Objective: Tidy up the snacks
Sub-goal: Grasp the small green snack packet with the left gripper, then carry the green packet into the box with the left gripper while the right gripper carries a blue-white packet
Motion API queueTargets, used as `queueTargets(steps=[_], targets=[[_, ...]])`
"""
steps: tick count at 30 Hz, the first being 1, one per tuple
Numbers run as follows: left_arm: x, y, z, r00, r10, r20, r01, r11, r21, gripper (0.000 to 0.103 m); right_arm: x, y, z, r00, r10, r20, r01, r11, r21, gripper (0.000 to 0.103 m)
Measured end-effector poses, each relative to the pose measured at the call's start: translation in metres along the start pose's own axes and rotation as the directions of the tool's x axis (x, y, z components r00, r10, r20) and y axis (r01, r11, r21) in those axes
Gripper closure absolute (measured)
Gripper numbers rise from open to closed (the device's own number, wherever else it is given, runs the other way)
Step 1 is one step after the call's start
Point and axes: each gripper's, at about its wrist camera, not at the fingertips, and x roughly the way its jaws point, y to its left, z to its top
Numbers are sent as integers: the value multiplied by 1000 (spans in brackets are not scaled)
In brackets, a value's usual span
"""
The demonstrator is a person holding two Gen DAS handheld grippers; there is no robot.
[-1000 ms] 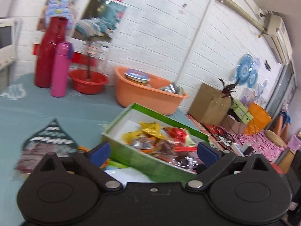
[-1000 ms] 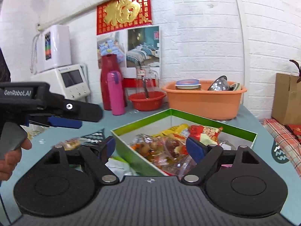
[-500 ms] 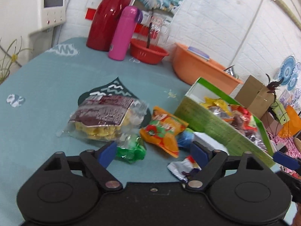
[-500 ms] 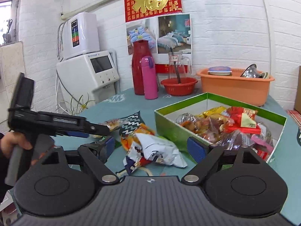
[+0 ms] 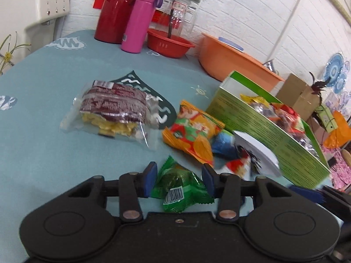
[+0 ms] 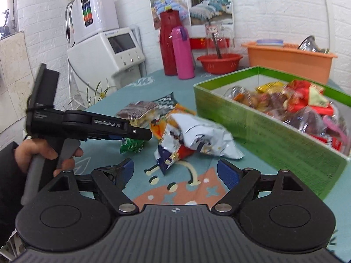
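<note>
My left gripper (image 5: 178,180) hangs low over the teal tablecloth. Its jaws are closing on a green snack packet (image 5: 179,188), and both blue pads touch its sides. The right wrist view shows that same gripper (image 6: 143,135) from the side, over the green packet (image 6: 131,145), held by a hand (image 6: 43,153). My right gripper (image 6: 176,173) is open with nothing between its fingers, just short of a crumpled white-and-blue packet (image 6: 197,140). Loose on the cloth lie a clear bag of yellow crisps (image 5: 114,111), an orange packet (image 5: 193,131) and a blue one (image 5: 223,144). The green box (image 5: 263,127), also seen on the right (image 6: 263,135), holds several snacks.
At the back of the table stand a red flask (image 5: 111,11), a pink bottle (image 5: 140,19), a red basin (image 5: 169,43) and an orange tub (image 5: 230,59). A white appliance (image 6: 105,50) stands off the table's left side. A cardboard box (image 5: 296,94) sits beyond the green box.
My left gripper dropped to the cloth and its jaws came together around the green packet. The right gripper sank and swung left, from the green box toward the loose packets.
</note>
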Motion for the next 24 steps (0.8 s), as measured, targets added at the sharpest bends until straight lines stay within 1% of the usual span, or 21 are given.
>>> queueTargets(steps=[1, 2, 3, 4, 5, 7, 8, 9, 11, 12, 13, 14, 16, 21, 23, 24], targets=[[-6, 0, -4, 1000, -13, -1, 13, 1000, -12, 55, 6, 0, 0, 1000, 4, -8, -4, 1000, 0, 0], [-13, 1, -7, 1000, -23, 5, 23, 999, -22, 50, 12, 1, 1, 1000, -2, -19, 2, 1000, 1, 0], [-19, 2, -9, 999, -35, 12, 36, 999, -27, 35, 18, 1, 2, 1000, -8, -29, 8, 1000, 1, 0], [-26, 1, -11, 999, -43, 20, 43, 999, -27, 23, 24, 2, 3, 999, -14, -37, 14, 1000, 4, 0], [-31, 0, -13, 999, -45, 30, 46, 999, -25, 18, 30, 1, 4, 999, -21, -44, 21, 1000, 11, 0], [-39, 0, -15, 998, -43, 41, 44, 999, -16, 5, 42, 1, 9, 998, -24, -54, 27, 999, 42, 0], [-41, 0, -16, 998, -41, 42, 42, 999, -13, 2, 47, 0, 12, 998, -23, -53, 27, 998, 64, 0], [-43, -1, -17, 998, -40, 40, 41, 999, -10, 0, 52, -1, 14, 998, -23, -53, 27, 996, 85, 0], [-42, 0, -19, 999, -39, 29, 39, 999, -6, 0, 63, -2, 16, 998, -29, -50, 35, 992, 121, 0], [-42, 0, -20, 999, -37, 23, 37, 999, -4, 0, 66, -3, 15, 998, -41, -47, 46, 992, 121, 13], [-42, 0, -20, 999, -35, 21, 35, 999, -4, 0, 67, -3, 15, 997, -60, -43, 64, 992, 104, 36], [-41, 0, -21, 999, -36, 20, 36, 999, -1, 0, 64, -4, 14, 998, -54, -43, 58, 994, 95, 37], [-40, -2, -22, 999, -40, 16, 39, 999, 9, 0, 56, -5, 12, 998, -25, -57, 29, 996, 80, 45], [-34, -12, -25, 999, -36, 8, 35, 997, 63, 1, 23, -5, -5, 996, 7, -86, -6, 1000, 7, 46], [-28, -16, -26, 1000, -30, -5, 30, 996, 81, 5, 12, -4, -10, 996, 10, -94, -11, 1000, -9, 45], [-26, -17, -26, 1000, -27, -11, 28, 996, 86, 9, 9, -4, -11, 995, 8, -95, -10, 1000, -17, 43]])
